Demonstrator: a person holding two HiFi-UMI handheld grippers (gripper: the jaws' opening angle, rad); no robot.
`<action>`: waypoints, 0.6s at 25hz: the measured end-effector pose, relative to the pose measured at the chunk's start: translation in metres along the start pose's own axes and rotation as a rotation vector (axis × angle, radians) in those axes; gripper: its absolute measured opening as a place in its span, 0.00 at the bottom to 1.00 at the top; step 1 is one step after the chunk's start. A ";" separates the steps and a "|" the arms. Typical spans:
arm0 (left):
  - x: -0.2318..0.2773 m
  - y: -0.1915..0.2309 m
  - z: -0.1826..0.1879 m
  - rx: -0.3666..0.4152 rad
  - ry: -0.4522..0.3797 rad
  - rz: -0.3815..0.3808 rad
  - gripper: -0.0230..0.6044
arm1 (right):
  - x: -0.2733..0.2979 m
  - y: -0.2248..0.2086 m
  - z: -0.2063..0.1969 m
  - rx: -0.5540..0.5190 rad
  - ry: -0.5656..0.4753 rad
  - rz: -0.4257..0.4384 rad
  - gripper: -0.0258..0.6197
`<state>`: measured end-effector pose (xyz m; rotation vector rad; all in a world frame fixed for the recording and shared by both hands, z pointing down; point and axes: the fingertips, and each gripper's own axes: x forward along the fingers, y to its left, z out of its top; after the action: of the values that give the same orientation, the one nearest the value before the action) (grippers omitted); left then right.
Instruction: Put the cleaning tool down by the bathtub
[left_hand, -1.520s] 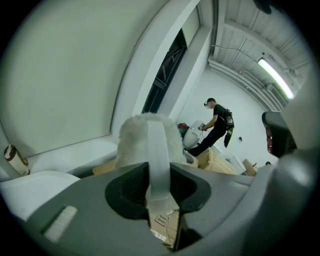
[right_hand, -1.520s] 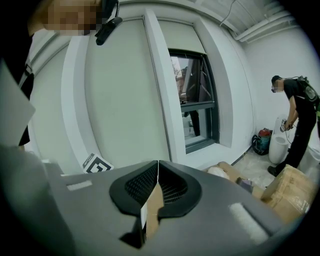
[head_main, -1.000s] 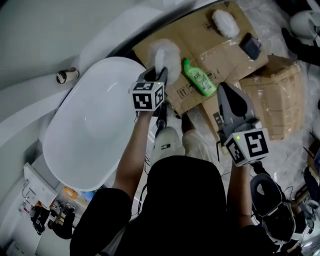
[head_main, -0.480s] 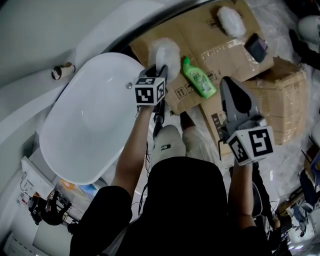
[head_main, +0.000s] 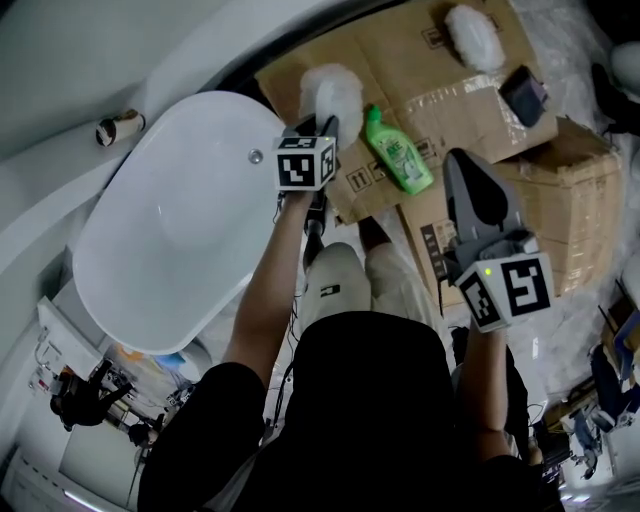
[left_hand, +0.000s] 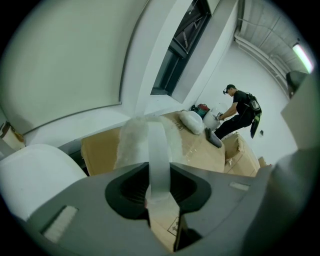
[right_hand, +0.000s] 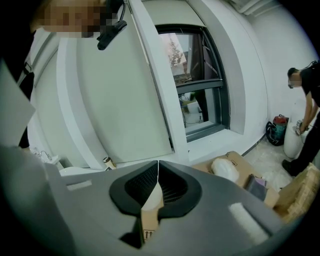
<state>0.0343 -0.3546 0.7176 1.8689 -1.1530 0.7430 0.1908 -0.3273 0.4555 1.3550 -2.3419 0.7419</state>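
The cleaning tool (head_main: 333, 93) is a fluffy white duster head on a pale flat handle (left_hand: 159, 160). My left gripper (head_main: 325, 125) is shut on that handle, and the fluffy head (left_hand: 142, 137) sticks out past the jaws. It hangs over the flattened cardboard (head_main: 400, 60) just beyond the end of the white bathtub (head_main: 170, 220). My right gripper (head_main: 465, 160) is off to the right over the cardboard. Its jaws meet at the tips (right_hand: 158, 164), shut with nothing between them.
A green bottle (head_main: 398, 152) lies on the cardboard right of the tool. A second white fluffy pad (head_main: 475, 37) and a dark flat object (head_main: 524, 95) lie farther back. A cardboard box (head_main: 565, 210) stands at right. A person (left_hand: 241, 109) bends over in the distance.
My left gripper has sunk with the tool, closer to the cardboard beside the tub's end. The right gripper has come a little lower too. Both grips look the same.
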 end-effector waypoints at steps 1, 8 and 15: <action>0.003 0.001 -0.001 -0.003 0.005 0.003 0.18 | 0.001 -0.002 -0.001 0.000 0.003 0.001 0.06; 0.023 0.006 -0.009 -0.017 0.032 0.021 0.18 | 0.005 -0.015 -0.005 0.005 0.014 -0.007 0.06; 0.041 0.012 -0.015 -0.020 0.063 0.036 0.18 | 0.010 -0.024 -0.011 0.018 0.030 -0.015 0.06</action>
<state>0.0387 -0.3633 0.7616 1.7992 -1.1529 0.8022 0.2073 -0.3381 0.4759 1.3577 -2.3049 0.7757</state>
